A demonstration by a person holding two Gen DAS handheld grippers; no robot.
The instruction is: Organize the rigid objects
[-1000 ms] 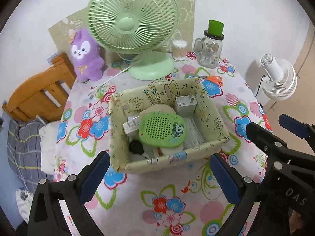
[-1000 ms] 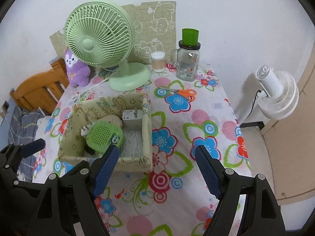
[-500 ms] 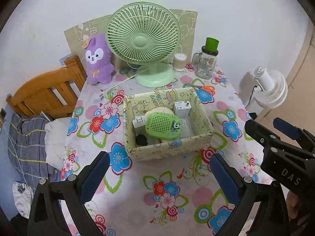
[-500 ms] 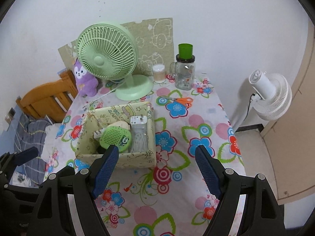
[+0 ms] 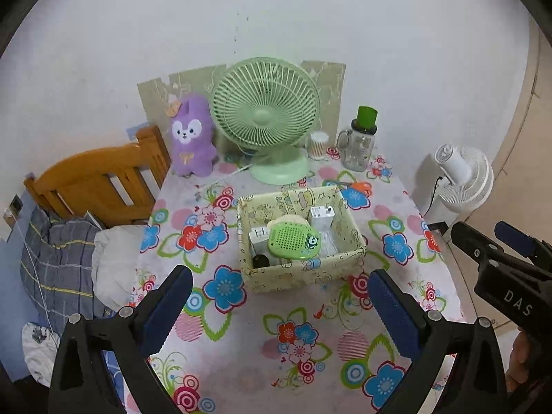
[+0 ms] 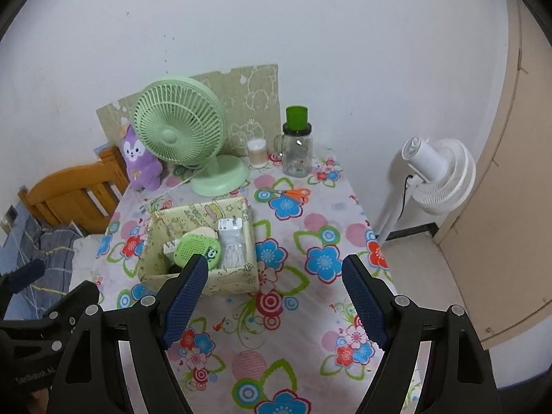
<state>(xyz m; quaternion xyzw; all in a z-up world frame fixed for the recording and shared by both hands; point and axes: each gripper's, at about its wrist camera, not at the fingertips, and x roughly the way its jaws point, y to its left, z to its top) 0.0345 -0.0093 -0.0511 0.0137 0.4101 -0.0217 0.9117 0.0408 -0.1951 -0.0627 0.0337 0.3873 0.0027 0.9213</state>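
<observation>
Left gripper: blue pads spread wide, nothing between them, tilted downward above the near part of the floral tablecloth. Right gripper: pads likewise parted and empty, same downward tilt, beside the left unit. Both are clear of the patterned storage box, which sits mid-table. Inside it lie a green perforated device with a panda mark, a white charger plug upright at the far wall, and a small black item, possibly a cap. Orange-handled scissors lie on the cloth beyond the box, near the green desk fan.
</observation>
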